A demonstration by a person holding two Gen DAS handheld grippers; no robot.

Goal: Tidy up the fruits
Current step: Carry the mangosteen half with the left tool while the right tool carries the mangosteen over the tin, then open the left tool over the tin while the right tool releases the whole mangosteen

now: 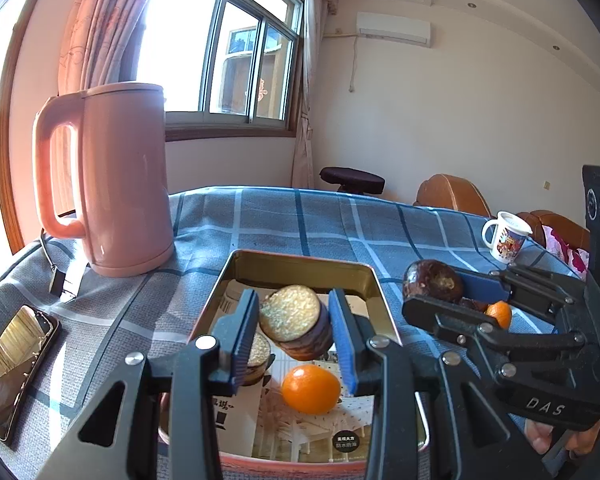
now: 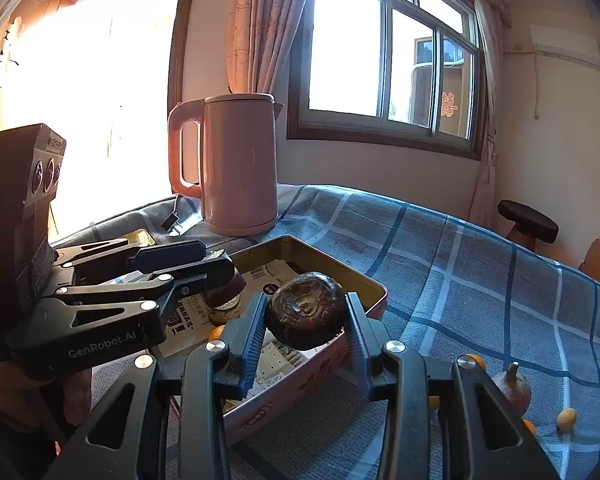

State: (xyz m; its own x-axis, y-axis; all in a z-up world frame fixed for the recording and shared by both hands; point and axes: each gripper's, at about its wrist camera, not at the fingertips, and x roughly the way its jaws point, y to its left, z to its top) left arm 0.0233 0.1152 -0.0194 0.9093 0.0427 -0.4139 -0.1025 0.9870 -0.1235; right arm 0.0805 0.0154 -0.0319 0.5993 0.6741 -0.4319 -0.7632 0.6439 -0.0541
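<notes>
1. My table is covered by a blue plaid cloth (image 1: 380,224) that fills both views.
2. A pink kettle (image 1: 112,176) stands upright on the cloth at the far left, just behind the tin.
3. The open rectangular tin (image 1: 374,280) sits in the middle, lined with printed paper.
4. My left gripper (image 1: 296,330) hangs over the tin, its blue pads pinching a dark halved fruit (image 1: 296,326), pale cut face up, clear of the tin floor.
5. My right gripper (image 2: 306,318) is clamped on a dark wrinkled round fruit (image 2: 306,312), held above the tin's right-hand rim.
6. A phone (image 1: 14,364) lies flat on the cloth, left of the tin.
7. A white printed mug (image 1: 506,238) stands on the far right of the cloth, well apart from the tin.
8. An orange citrus fruit (image 1: 310,388) rests inside the tin, beside another dark halved piece (image 1: 258,356).
9. On the cloth right of the tin lie a brown stemmed fruit (image 2: 512,388) and a small yellow fruit (image 2: 567,419).
</notes>
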